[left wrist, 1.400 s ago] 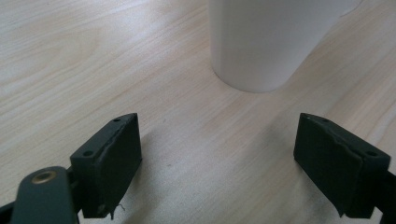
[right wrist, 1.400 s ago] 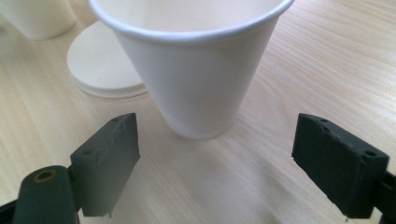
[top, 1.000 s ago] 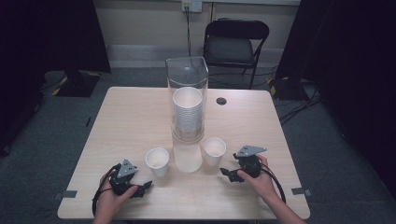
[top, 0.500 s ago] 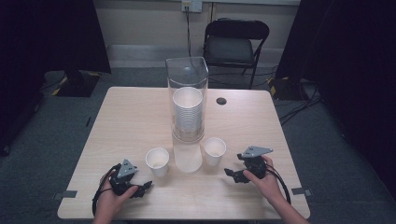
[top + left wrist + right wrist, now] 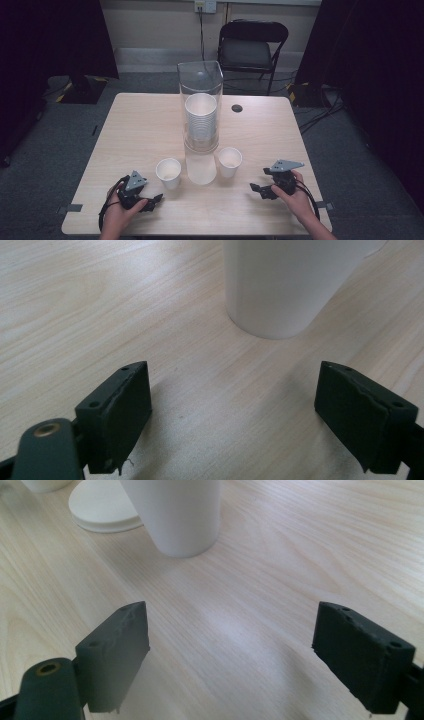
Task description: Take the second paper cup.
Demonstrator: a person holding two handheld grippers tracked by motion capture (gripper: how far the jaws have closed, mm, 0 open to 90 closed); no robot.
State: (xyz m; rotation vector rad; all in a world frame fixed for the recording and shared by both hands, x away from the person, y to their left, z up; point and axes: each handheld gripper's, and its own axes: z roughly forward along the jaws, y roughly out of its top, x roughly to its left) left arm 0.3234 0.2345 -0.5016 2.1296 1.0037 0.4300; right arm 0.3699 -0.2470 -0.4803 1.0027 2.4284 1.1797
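Two white paper cups stand on the wooden table [image 5: 140, 130]: the left cup [image 5: 168, 172] and the right cup [image 5: 230, 161]. Between them rises a clear tube [image 5: 200, 85] holding a stack of cups [image 5: 200, 120] above a white base [image 5: 201, 169]. My left gripper [image 5: 151, 201] lies near the front edge, open, a short way from the left cup [image 5: 280, 285]; nothing sits between its fingers [image 5: 117, 415]. My right gripper [image 5: 258, 191] is open and empty too, off to the right of the right cup [image 5: 175, 515], whose bottom stands beyond its fingers [image 5: 117, 657].
A black folding chair [image 5: 252, 47] stands behind the table. A small dark round hole [image 5: 237, 108] marks the far right of the tabletop. The tube's white round foot [image 5: 102, 507] lies just past the right cup. Cables run over the carpet at the right [image 5: 320, 115].
My right gripper has drawn back to the right and toward the front edge, away from the right cup. The left gripper has hardly moved.
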